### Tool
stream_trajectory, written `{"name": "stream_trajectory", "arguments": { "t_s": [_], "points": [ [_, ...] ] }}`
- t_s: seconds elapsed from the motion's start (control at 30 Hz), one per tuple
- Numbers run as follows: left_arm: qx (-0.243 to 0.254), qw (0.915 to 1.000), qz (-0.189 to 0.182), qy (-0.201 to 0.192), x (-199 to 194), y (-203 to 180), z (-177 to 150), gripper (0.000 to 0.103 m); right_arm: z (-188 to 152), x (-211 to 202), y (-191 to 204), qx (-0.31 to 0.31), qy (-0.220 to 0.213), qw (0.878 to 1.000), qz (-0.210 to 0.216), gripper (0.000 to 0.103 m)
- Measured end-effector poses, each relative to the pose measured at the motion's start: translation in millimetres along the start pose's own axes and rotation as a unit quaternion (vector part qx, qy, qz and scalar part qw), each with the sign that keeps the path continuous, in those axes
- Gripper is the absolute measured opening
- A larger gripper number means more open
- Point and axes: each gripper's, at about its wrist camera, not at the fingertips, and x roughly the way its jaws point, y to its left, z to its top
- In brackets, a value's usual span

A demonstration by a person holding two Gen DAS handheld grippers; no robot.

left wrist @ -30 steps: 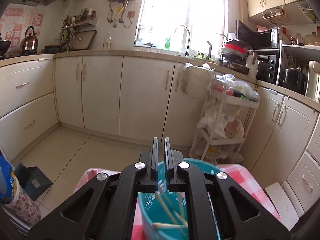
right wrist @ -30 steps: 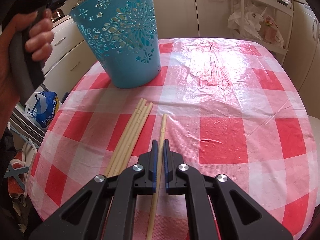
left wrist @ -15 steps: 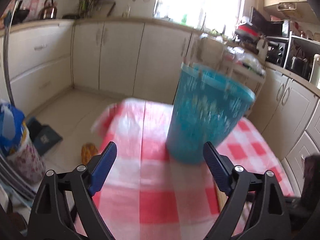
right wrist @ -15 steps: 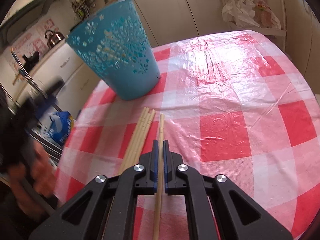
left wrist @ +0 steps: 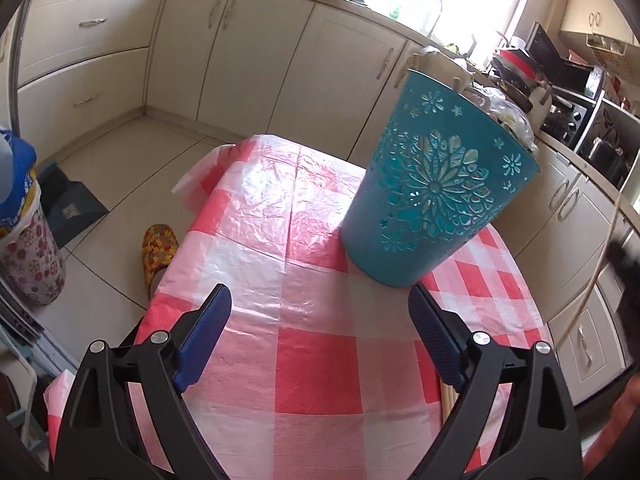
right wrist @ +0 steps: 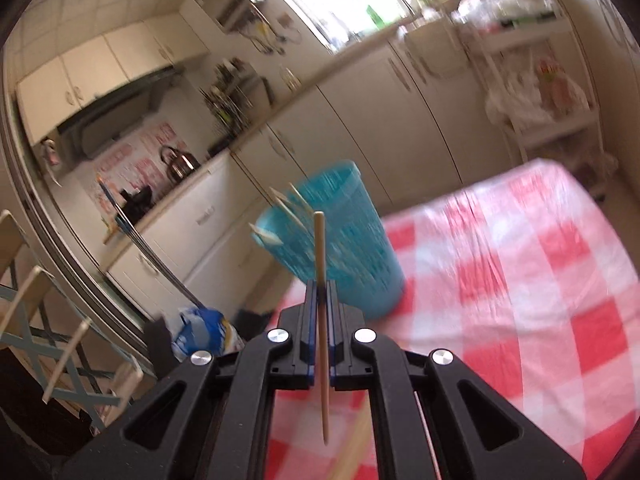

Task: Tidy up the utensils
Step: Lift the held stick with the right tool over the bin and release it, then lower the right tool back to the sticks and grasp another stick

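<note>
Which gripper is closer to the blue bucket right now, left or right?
Hard to call; the left looks slightly nearer. The left gripper sits open just short of the blue bucket, above the tablecloth. The right gripper, shut on a chopstick, points at it from farther back.

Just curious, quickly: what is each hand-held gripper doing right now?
Left hand-held gripper: open, holding nothing.
Right hand-held gripper: closed on one chopstick.

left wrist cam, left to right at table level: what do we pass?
Floral bin with blue bag → yellow slipper on the floor → checked tablecloth → teal cutout bucket → chopstick ends by the left gripper, which is open.
</note>
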Motion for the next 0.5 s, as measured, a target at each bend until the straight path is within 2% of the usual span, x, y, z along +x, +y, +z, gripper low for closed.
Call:
{"name": "stream_trajectory", "arguments": {
  "t_s": [0.23,0.5],
  "points": [
    [-0.013,0.9999,-0.011,0.002,1,2,4,0.086,72,13,44,-0.037,-0.063,0.997,0.018,0.005],
    [-0.02,0.9996,-0.022,0.001,1,5,5,0.086,119,29,68,-0.072,-0.084,0.994,0.007,0.005]
  ]
}}
